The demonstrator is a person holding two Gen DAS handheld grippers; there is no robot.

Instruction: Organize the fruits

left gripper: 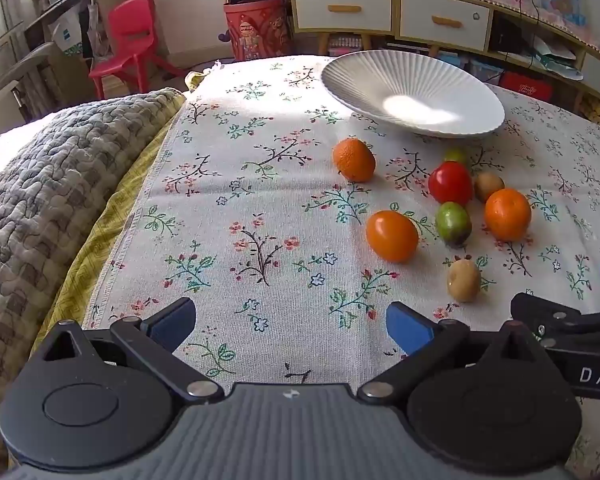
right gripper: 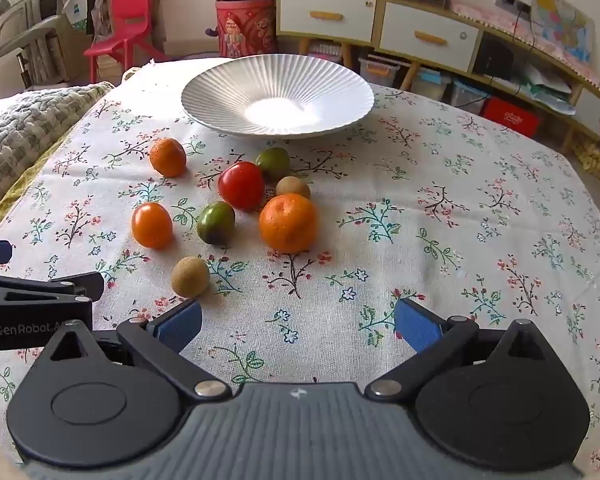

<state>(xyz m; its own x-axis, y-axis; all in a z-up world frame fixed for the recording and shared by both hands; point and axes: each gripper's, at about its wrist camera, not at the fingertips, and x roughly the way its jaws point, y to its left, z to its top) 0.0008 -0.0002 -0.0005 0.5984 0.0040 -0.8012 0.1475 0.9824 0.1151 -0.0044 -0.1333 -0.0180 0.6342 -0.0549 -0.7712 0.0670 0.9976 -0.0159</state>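
Observation:
A white ribbed plate (left gripper: 380,76) (right gripper: 220,88) stands empty at the far side of the floral tablecloth. In front of it lie several fruits: a tangerine (left gripper: 354,160) (right gripper: 168,157), a red tomato (left gripper: 450,183) (right gripper: 241,185), an orange tomato (left gripper: 392,236) (right gripper: 152,225), a large tangerine (left gripper: 507,214) (right gripper: 288,222), green fruits (left gripper: 453,224) (right gripper: 216,223) and brown kiwis (left gripper: 464,280) (right gripper: 190,277). My left gripper (left gripper: 290,326) is open and empty, left of the fruits. My right gripper (right gripper: 298,326) is open and empty, just in front of the near kiwi.
A grey quilted blanket (left gripper: 60,184) lies over the table's left side. Beyond the far edge stand a red chair (left gripper: 128,44), a red bin (left gripper: 258,28) and drawer cabinets (right gripper: 380,24). The other gripper shows at each view's edge (left gripper: 560,320) (right gripper: 32,300).

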